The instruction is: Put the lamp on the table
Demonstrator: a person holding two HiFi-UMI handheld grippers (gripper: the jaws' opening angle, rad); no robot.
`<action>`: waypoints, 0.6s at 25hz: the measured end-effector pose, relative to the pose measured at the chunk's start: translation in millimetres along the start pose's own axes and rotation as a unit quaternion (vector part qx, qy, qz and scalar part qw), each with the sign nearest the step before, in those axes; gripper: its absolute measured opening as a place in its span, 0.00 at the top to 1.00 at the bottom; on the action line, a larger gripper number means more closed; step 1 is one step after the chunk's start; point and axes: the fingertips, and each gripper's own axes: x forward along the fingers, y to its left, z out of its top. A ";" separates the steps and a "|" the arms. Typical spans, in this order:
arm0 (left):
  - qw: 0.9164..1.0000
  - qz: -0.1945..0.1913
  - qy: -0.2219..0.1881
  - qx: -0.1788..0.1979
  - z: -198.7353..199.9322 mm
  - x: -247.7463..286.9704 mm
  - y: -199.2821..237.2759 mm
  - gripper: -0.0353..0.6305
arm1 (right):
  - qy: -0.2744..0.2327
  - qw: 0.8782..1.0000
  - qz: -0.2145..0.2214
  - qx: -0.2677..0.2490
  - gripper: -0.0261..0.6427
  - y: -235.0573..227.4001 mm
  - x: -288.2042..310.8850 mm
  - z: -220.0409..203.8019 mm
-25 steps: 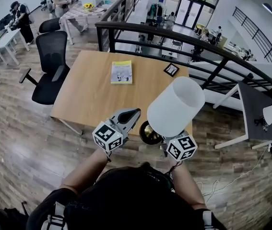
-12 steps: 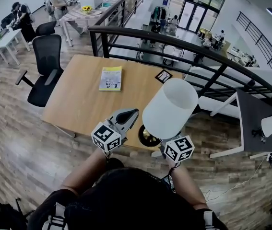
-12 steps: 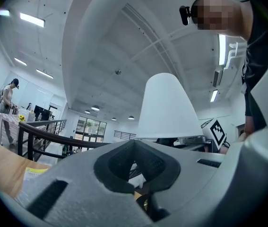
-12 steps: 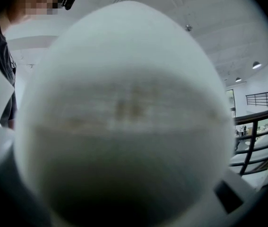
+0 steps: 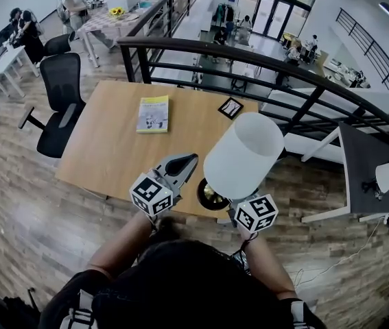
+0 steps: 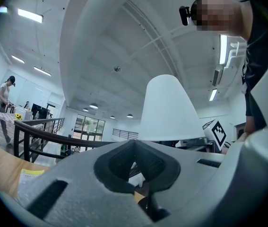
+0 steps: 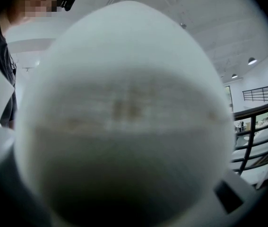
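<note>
Lamp [image 5: 242, 155] was pinched in right gripper [image 5: 237, 203] above table's [image 5: 112, 142] near edge, not yet set down; left gripper [image 5: 182, 164] was pressed together, empty.

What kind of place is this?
Likely an open-plan office on a mezzanine: a wooden desk, an office chair, and a black railing overlooking a lower floor.

Bright even light from ceiling strips [image 6: 30, 15], heavy fisheye curvature, dark vignetted corners, close lamp [image 7: 124, 117] out of focus.
</note>
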 end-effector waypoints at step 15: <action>0.999 -0.046 -0.012 -0.007 20.8 11.1 81.8 0.94 | -0.009 0.999 -0.051 0.002 0.76 -7.2 70.5 17.8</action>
